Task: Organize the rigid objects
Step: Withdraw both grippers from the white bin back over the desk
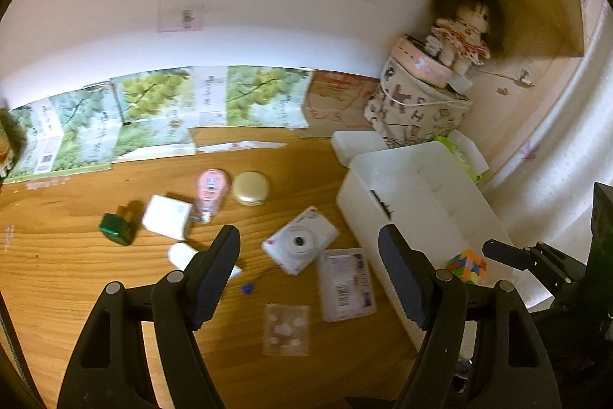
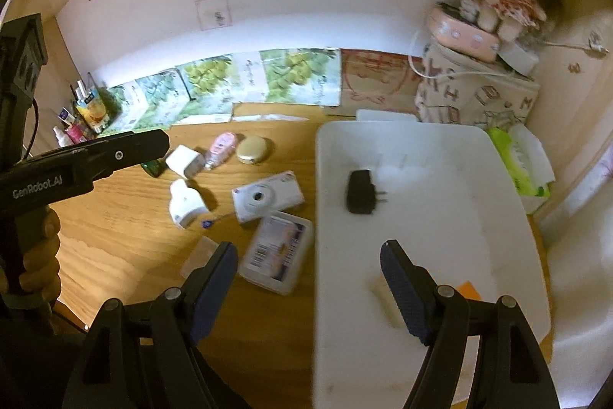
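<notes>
Both grippers, left (image 1: pixel 308 271) and right (image 2: pixel 308 284), hang released and empty over the desk (image 1: pixel 76 275), the camera (image 1: pixel 299 242) and card box (image 1: pixel 346 284) lying beside the white bin (image 2: pixel 440 140) (a black adapter (image 2: pixel 360 191) and cube (image 1: pixel 466 265) inside).

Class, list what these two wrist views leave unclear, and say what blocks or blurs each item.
- Colourful cube: seen in the left wrist view; in the right wrist view that gripper's fingers cover it.
- White bin: near end cut off by frame edge, right wrist view.
- Clear case label: too blurred to read, both views.
- Black adapter: mostly hidden by bin wall, left wrist view.
</notes>
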`<move>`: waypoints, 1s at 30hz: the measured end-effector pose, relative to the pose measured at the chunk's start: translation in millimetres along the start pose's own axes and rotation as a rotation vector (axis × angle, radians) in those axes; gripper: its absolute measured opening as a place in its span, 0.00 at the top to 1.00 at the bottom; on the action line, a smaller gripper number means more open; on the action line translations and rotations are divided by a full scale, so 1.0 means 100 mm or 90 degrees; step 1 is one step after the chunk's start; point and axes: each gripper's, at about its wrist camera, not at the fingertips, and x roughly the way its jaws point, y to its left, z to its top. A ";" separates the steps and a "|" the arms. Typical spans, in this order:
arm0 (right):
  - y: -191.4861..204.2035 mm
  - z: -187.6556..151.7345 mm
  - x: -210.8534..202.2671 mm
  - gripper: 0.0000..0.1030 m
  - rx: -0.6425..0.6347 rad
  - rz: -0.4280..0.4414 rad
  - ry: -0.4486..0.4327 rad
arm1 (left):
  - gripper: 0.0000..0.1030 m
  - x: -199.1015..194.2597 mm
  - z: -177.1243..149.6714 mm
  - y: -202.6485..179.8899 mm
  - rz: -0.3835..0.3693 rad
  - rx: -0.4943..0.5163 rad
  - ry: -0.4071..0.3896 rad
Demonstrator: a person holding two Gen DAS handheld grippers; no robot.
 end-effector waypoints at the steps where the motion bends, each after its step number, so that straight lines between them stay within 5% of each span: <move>1: 0.04 0.01 0.01 0.25 0.001 0.003 -0.002 | 0.24 -0.02 0.00 0.05 0.003 0.000 0.001; 19: 0.97 0.24 0.11 0.22 0.021 0.029 -0.082 | 0.24 -0.36 0.10 0.86 0.066 0.060 0.015; 30: 1.32 0.15 0.34 0.22 0.059 0.027 -0.118 | 0.24 -0.32 0.03 1.15 0.095 0.115 0.077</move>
